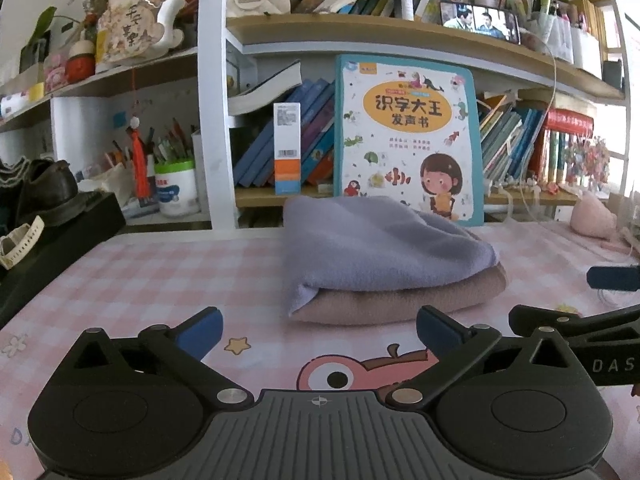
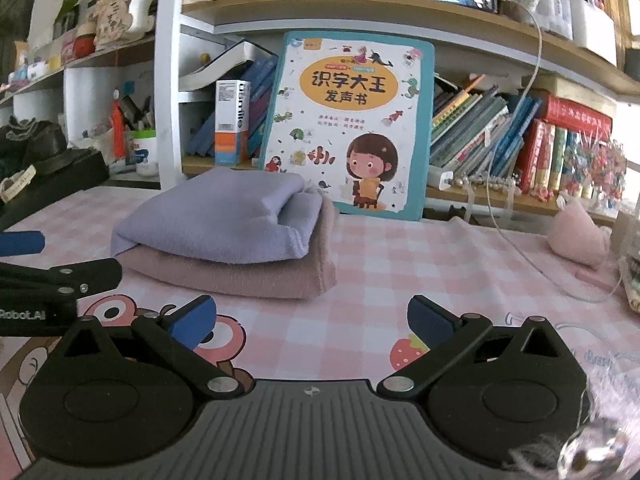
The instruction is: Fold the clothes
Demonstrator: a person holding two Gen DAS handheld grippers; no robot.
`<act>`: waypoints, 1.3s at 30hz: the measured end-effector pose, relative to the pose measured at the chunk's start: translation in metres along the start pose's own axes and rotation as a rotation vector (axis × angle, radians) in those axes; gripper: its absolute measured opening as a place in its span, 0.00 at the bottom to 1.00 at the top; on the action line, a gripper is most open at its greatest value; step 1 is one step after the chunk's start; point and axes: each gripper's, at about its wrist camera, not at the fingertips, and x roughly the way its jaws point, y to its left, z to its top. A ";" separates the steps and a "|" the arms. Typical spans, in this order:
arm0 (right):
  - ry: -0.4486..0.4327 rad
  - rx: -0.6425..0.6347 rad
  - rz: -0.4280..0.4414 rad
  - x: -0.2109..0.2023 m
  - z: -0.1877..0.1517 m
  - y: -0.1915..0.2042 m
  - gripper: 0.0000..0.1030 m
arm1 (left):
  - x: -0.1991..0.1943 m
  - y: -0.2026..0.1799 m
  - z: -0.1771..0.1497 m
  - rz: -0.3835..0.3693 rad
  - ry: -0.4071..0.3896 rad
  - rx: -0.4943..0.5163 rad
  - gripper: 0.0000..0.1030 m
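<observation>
Left gripper [image 1: 318,330] and right gripper [image 2: 312,314]: jaws spread, empty, low over the checked cloth [image 2: 400,256]. Just ahead, purple towel [image 2: 216,216] folded atop pink towel [image 2: 240,276], before a book [image 2: 352,120]. Stack looks done; next probably fetch another piece.

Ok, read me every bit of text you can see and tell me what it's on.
"识字大王 发声书": children's book cover, standing behind the folded towels.
"DAS", cut off: right gripper body, left wrist view.
"Robot.AI", start cut off: left gripper body, right wrist view.
"平安喜乐", roughly: cartoon plaque on the shelf.
Box lettering, book spines: too blurred.
</observation>
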 end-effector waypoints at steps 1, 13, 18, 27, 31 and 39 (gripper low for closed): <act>-0.002 -0.008 -0.003 0.000 0.000 0.001 1.00 | 0.000 -0.001 0.000 0.004 0.003 0.004 1.00; -0.012 0.005 -0.016 -0.003 0.000 0.000 1.00 | -0.004 0.000 -0.001 0.002 -0.022 0.008 1.00; -0.013 0.014 -0.018 -0.004 -0.001 -0.001 1.00 | -0.001 0.002 0.000 0.006 -0.007 -0.001 1.00; -0.016 0.007 -0.018 -0.003 -0.001 -0.001 1.00 | 0.000 0.007 0.000 0.008 -0.008 -0.029 1.00; -0.016 -0.002 -0.017 -0.003 -0.001 0.000 1.00 | 0.000 0.008 0.000 0.008 -0.005 -0.038 1.00; -0.013 -0.003 -0.018 -0.004 0.000 0.001 1.00 | 0.002 0.010 0.000 0.015 0.009 -0.050 1.00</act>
